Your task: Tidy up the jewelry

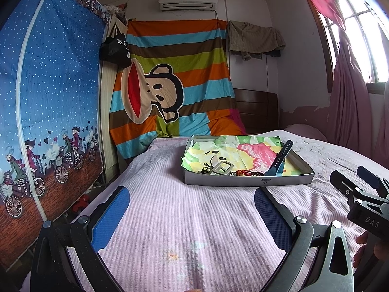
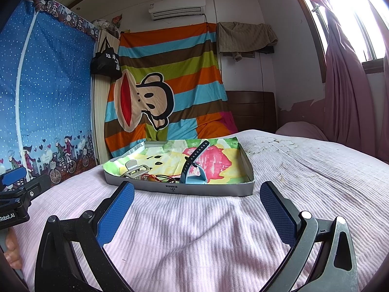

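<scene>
Both of your grippers hang over the pink bedspread (image 2: pixel 194 231) with nothing in them: the left gripper (image 1: pixel 192 219) is spread wide, and the right gripper (image 2: pixel 197 211) is spread just as wide. The jewelry sits ahead of you in the shallow grey tray (image 2: pixel 214 189), bunched along its near wall: a blue watch (image 2: pixel 192 170) with its strap standing up, a silver clip (image 2: pixel 136 169), and a red cord (image 2: pixel 155 177) tangled beside some darker pieces you cannot make out clearly.

The tangle is your main risk. If you pinch the cord, it likely drags its neighbours along and spills them onto the bed. The tray is light and rests on soft bedding, so pressing on its near wall may tip or slide it. The painted paper (image 2: pixel 218 163) lining it can also get caught by a fingertip and lift everything. The watch strap may roll out of a loose grip.
</scene>
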`<action>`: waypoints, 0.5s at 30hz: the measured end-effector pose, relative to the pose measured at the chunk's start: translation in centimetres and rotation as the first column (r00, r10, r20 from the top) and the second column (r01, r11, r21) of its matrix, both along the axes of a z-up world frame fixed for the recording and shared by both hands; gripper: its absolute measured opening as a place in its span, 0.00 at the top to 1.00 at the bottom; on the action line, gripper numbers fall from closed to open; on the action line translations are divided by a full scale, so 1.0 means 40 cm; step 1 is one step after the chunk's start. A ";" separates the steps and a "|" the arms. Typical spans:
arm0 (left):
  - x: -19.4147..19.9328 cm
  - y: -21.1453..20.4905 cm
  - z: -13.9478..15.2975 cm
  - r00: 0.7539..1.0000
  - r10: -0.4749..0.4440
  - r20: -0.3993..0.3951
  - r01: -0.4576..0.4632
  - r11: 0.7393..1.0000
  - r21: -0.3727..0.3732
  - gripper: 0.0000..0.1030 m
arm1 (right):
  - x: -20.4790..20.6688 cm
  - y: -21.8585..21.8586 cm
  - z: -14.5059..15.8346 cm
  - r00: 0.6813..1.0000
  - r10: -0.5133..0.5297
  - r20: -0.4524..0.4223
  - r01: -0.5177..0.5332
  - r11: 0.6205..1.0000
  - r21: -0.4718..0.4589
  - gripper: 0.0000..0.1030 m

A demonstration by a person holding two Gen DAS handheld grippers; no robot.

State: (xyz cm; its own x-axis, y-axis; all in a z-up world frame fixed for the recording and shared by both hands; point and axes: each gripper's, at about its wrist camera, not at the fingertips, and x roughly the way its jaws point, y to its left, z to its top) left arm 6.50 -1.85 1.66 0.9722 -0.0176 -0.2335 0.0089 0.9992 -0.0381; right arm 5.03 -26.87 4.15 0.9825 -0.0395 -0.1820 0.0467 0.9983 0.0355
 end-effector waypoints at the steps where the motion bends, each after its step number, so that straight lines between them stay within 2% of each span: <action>1: 0.000 -0.004 0.000 1.000 0.000 0.000 0.000 1.000 0.002 0.00 | 0.000 0.000 0.000 1.000 0.000 0.000 0.000 1.000 0.000 0.01; 15: -0.002 0.002 0.002 1.000 0.000 -0.001 0.000 1.000 0.004 0.00 | 0.000 0.000 -0.001 1.000 0.000 0.000 0.000 1.000 0.000 0.01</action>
State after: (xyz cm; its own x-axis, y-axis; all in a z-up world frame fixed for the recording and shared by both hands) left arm 6.41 -1.76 1.76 0.9721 -0.0167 -0.2341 0.0089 0.9994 -0.0342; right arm 5.02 -26.86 4.12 0.9826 -0.0394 -0.1817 0.0466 0.9983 0.0355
